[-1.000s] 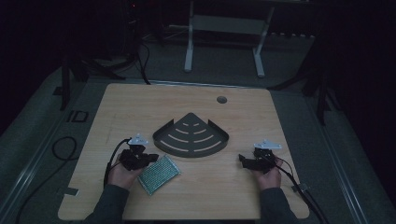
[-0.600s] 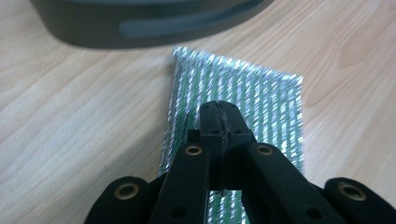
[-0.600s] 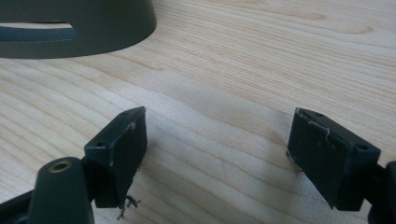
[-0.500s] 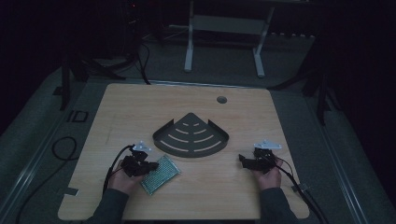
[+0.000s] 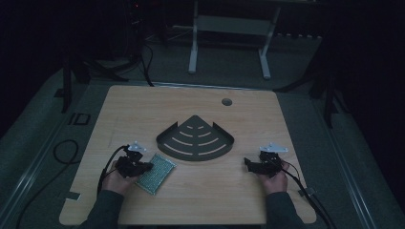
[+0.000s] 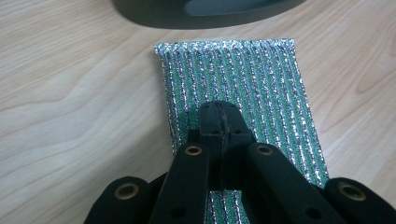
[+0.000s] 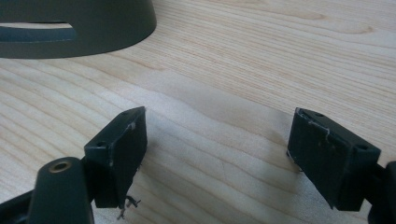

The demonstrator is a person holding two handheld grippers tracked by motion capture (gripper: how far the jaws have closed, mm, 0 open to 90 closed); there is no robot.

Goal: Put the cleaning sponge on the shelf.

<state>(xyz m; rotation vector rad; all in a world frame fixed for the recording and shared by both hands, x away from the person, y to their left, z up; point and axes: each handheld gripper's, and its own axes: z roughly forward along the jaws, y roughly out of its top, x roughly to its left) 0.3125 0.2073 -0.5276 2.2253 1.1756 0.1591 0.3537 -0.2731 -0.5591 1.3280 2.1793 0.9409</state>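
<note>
Two grippers low on a wooden counter, a scrub pad under the left one.

High view: the left gripper (image 5: 136, 164) sits near the front-left corner on the pad (image 5: 155, 173), just in front of the dark rack (image 5: 196, 140) at the centre; the right gripper (image 5: 258, 163) rests near the front-right corner.
Left gripper view: jaws pressed together over the pad (image 6: 243, 93).
Right gripper view: jaws spread above bare counter (image 7: 261, 60).

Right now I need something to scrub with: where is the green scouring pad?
High view: the scouring pad lies front-left on the table, below the dark corner rack, under the left gripper.
</note>
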